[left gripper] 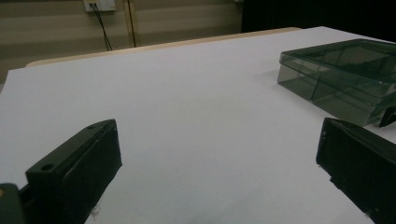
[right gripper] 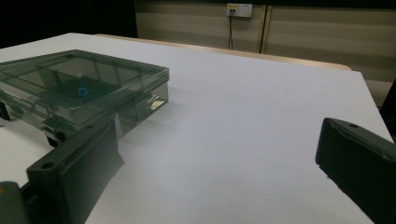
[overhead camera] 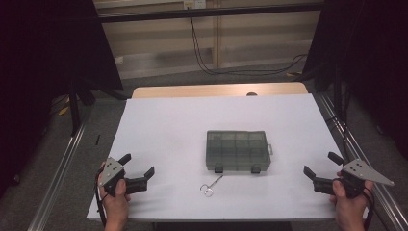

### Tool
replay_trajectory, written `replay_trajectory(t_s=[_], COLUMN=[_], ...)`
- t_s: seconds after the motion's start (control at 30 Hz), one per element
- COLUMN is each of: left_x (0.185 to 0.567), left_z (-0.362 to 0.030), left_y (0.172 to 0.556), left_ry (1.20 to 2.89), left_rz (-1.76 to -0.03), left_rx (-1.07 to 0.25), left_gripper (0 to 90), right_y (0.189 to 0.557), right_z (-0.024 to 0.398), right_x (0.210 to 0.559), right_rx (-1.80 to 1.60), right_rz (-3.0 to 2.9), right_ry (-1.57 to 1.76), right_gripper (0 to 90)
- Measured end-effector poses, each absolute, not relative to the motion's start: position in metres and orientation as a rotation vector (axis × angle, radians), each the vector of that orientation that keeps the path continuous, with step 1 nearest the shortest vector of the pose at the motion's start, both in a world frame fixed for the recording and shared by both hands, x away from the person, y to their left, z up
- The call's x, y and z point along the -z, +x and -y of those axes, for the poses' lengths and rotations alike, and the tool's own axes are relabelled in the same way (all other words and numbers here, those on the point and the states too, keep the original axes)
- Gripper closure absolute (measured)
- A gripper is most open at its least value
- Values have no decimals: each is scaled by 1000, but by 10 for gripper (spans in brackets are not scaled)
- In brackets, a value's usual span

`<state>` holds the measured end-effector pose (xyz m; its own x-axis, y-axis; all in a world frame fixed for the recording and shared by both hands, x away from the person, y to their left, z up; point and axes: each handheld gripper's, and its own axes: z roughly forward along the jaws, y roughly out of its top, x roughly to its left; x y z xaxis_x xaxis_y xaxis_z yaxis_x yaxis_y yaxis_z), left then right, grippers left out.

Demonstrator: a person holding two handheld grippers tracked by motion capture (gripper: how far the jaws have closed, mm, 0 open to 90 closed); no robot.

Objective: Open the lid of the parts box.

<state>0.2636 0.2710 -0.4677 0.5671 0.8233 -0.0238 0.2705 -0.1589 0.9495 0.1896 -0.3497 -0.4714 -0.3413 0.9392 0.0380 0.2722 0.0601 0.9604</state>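
A smoky clear plastic compartment box (overhead camera: 236,150) lies shut in the middle of the white table top (overhead camera: 168,120), its two dark latches facing the near edge. Small metal scissors (overhead camera: 210,186) lie just in front of it. My left gripper (overhead camera: 137,165) rests open near the table's front left, a hand around it, nothing between its jaws. My right gripper (overhead camera: 323,165) stands open at the front right, also with nothing in it. In the left gripper view the box (left gripper: 341,77) is at the right, beyond my left gripper (left gripper: 219,154). In the right gripper view the box (right gripper: 79,91) is at the left, past my right gripper (right gripper: 219,154).
Metal rails (overhead camera: 60,168) run along both sides of the table. Cables (overhead camera: 250,70) lie on the floor beyond the far edge, below a wall socket (overhead camera: 194,4). Dark curtains (overhead camera: 48,48) hang at left and right.
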Motion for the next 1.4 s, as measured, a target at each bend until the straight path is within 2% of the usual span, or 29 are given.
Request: replay_trajectory(t_s=[0.2, 0.67, 1.4], left_x=[464, 445, 422], left_z=[-264, -220, -176], left_y=[263, 269, 286], left_ry=[1714, 1759, 1731], left_rz=[-898, -820, -775], left_rx=[-615, -558, -479], left_gripper=[0, 0, 0], right_y=[190, 194, 225], right_z=[349, 338, 301], right_x=[469, 446, 420], right_rx=[-1319, -1361, -1414], right_rz=[-1676, -1668, -1737], right_ry=[1215, 1195, 1103], right_gripper=[0, 0, 0])
